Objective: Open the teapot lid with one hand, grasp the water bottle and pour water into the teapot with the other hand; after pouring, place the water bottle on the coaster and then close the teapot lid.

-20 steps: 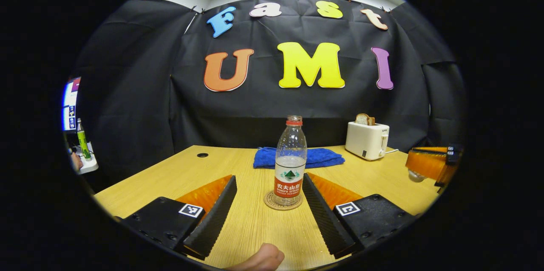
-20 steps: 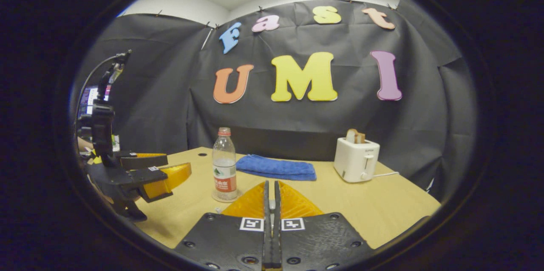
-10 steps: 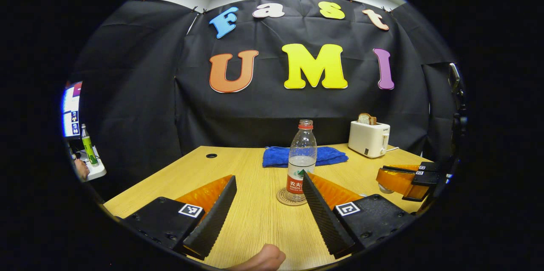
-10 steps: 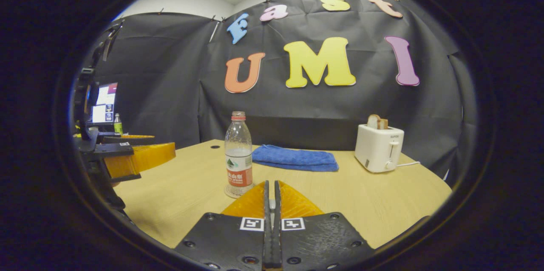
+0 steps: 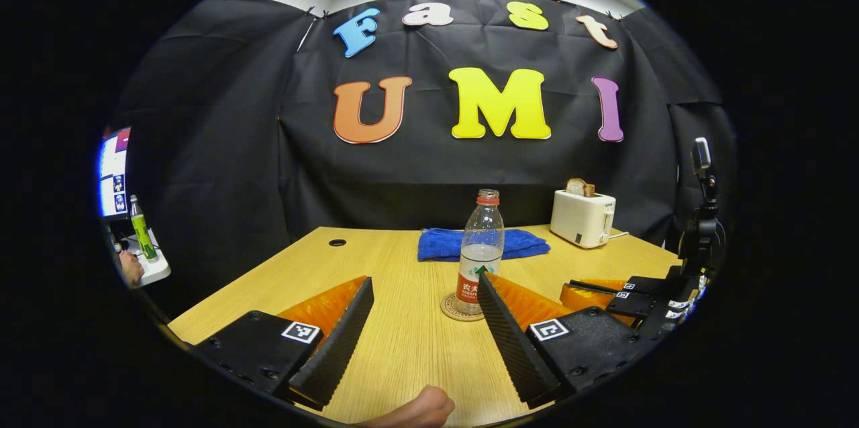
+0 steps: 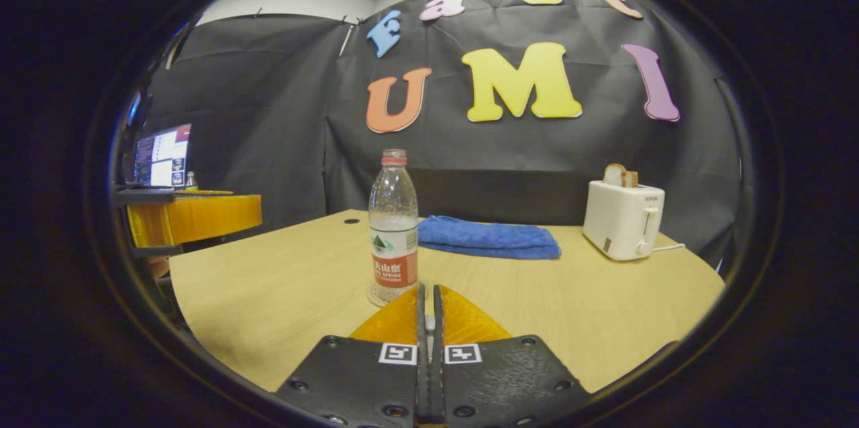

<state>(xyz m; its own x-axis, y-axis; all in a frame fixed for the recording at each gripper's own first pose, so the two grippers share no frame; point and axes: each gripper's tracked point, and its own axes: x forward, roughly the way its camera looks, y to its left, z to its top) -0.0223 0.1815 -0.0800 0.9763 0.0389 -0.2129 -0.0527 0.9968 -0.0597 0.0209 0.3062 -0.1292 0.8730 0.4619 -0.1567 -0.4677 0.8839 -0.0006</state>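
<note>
**STATUS: Bottle on coaster, lid step unverified**

**Left gripper view.** Left gripper [image 5: 419, 307] is spread wide and holds nothing; the gap looks ample for the bottle. Water bottle [image 5: 480, 250] stands upright on the coaster [image 5: 462, 308], ahead of the fingers and slightly right of ctr, near the tip of the right-hand finger, apart from both. Red cap on, approx. half full. Blue towel [image 5: 483, 244] lies behind it; toaster [image 5: 581, 217] at the far right of the table [image 5: 402, 347]. Right gripper [image 5: 604, 290] sits low at the table's right edge.

**Right gripper view.** Right gripper [image 6: 427, 307] is closed, fingers pressed together w/ nothing visible between them. Bottle is just beyond the tips, slightly left. Left gripper [image 6: 194, 217] hangs at the left edge, off the table. Teapot location cannot be confirmed.

**Risks (judgement).**
- Any sideways drift of the left gripper could clip the bottle w/ the near finger; tall and narrow, it would likely tip.
- Lid seating cannot be checked; a skewed lid may slip off.
</note>
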